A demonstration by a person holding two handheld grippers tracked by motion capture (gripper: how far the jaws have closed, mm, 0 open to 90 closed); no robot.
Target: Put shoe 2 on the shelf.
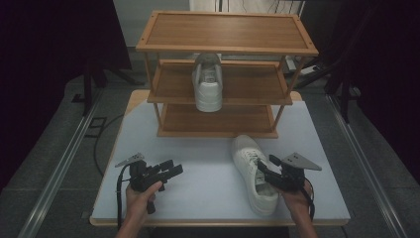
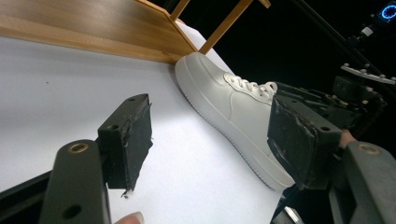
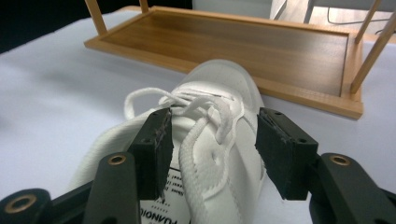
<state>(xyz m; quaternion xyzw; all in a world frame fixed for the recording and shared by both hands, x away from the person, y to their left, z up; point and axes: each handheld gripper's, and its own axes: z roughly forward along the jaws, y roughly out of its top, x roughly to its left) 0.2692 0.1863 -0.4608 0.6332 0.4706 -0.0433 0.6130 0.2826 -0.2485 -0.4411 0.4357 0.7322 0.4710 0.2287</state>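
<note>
White leather low-top sneaker (image 1: 254, 173) lay on the pale tabletop (image 1: 208, 183) before the three-tier wooden shoe rack (image 1: 225, 47); its mate (image 1: 208, 82) already occupied the middle shelf. Right gripper (image 1: 266, 170) straddled the laces, jaws spread, not yet clamped. Left gripper (image 1: 171, 168) hovered, spread, empty. Roughly half remained.

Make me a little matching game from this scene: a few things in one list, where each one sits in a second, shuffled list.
Things:
1. sneaker on the table
2. sneaker on the rack
3. left tool
4. right tool

Places:
A. on the middle shelf of the wooden shoe rack
B. open above the bare white tabletop, away from any shoe
C. lying in front of the rack's bottom shelf
D. open, jaws either side of the laces

Pairs: 1-C, 2-A, 3-B, 4-D
</note>
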